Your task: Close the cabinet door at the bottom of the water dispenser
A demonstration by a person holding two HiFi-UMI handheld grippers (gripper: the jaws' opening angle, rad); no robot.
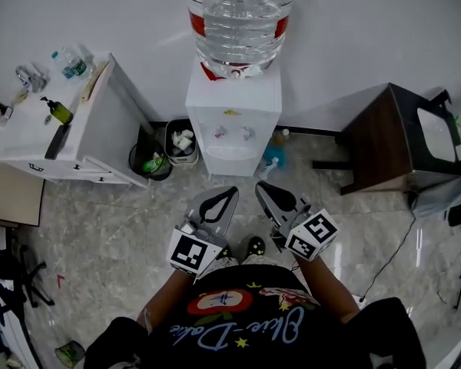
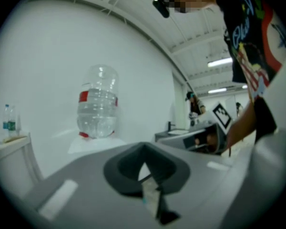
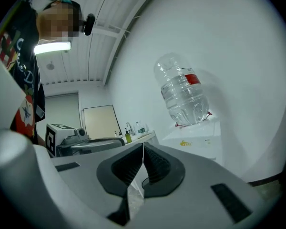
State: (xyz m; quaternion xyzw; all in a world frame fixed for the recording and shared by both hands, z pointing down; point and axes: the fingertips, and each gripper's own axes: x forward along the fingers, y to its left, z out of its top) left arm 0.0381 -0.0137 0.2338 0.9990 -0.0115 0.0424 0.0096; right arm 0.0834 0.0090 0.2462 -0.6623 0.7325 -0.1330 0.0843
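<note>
While you stand facing the water dispenser [image 1: 233, 118], your left claw [image 1: 224, 198] and right claw [image 1: 269, 193] hover pressed together and empty near your waist, short of its bottom cabinet door, hidden by the steep angle; a push likely needs no grip.

Only lettering I spot: white cursive script on person's black shirt [image 1: 238, 325], upside down in head view, can't read it for sure. Red label [image 1: 199, 23] on water bottle [image 1: 238, 6] too blurry. Nothing else legible.
</note>
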